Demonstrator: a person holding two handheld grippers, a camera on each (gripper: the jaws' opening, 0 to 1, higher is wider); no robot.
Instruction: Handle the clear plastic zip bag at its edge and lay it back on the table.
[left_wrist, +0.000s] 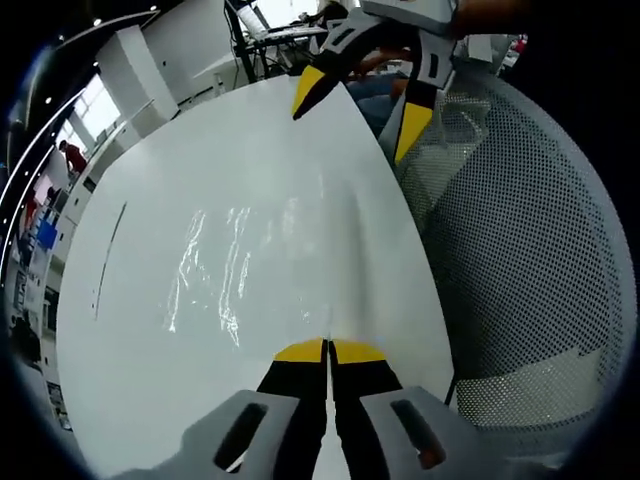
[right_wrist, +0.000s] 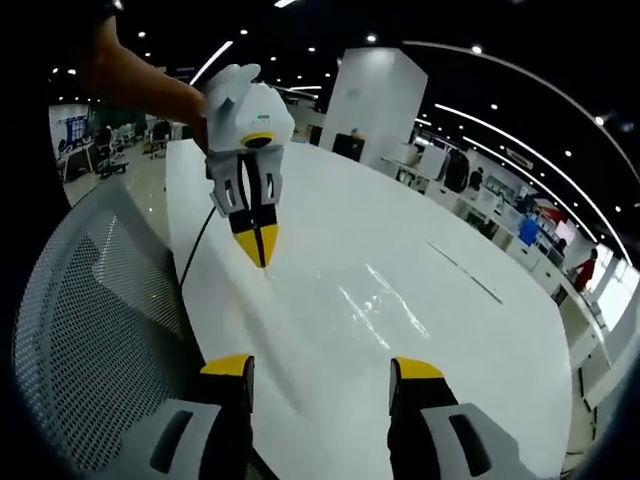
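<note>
Zip bag (left_wrist: 250, 270) lies flat mid-desk (left_wrist: 150, 330). Left gripper (left_wrist: 328, 352) is pinched closed right at its 6 o'clock edge, probably gripping it. Right gripper (right_wrist: 322, 368) hangs wide open and empty, likely staying clear.

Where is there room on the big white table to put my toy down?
The white table is bare left of the clear plastic zip bag, out to the thin dark line, and beyond the bag toward the right claw. It is crowded at the mesh chair's edge, where the left claw is shut on the bag's edge.
</note>
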